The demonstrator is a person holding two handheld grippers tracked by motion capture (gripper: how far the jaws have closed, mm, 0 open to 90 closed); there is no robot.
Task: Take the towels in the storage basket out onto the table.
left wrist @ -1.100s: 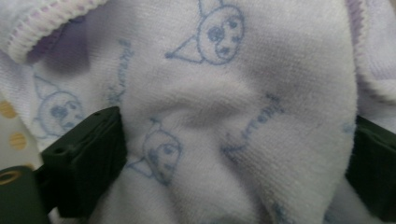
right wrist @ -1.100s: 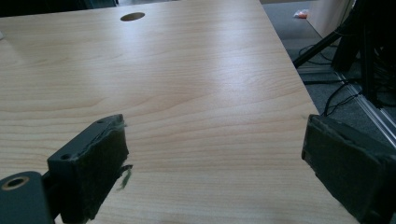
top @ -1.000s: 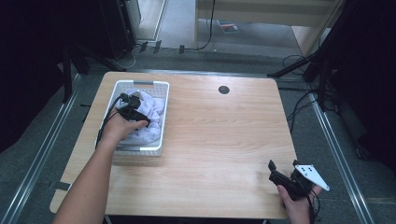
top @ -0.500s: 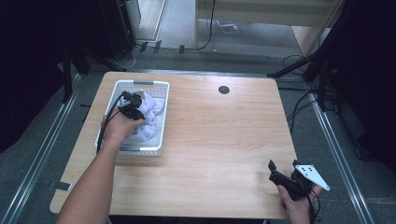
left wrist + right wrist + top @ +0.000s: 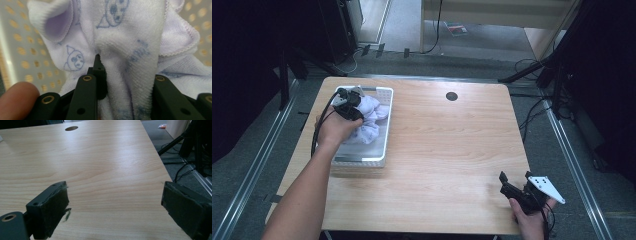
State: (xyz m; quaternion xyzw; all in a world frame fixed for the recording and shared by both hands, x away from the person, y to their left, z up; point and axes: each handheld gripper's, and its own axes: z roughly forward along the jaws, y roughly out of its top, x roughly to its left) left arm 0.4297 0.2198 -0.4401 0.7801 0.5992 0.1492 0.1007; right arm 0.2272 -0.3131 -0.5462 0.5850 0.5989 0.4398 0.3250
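Note:
A white-and-lilac towel (image 5: pixel 372 119) with small blue cartoon faces lies bunched in a white perforated basket (image 5: pixel 385 131) at the table's left. My left gripper (image 5: pixel 348 101) points down into the basket. Its jaws have just been closing and are now shut on a fold of the towel (image 5: pixel 130 32); cloth fills the space between them at my left gripper (image 5: pixel 122 75) and is drawn up from the basket floor. My right gripper (image 5: pixel 508 183) rests low at the table's front right corner, open, with bare wood between its pads (image 5: pixel 53 210).
The wooden table (image 5: pixel 447 150) has a round cable hole (image 5: pixel 451 96) near its far edge. A black cable (image 5: pixel 318 131) trails from the left gripper over the basket's left side. Dark stands and cables ring the table on the floor.
My left gripper has closed on the towel and risen a little, pulling cloth up with it. The right hand has kept still.

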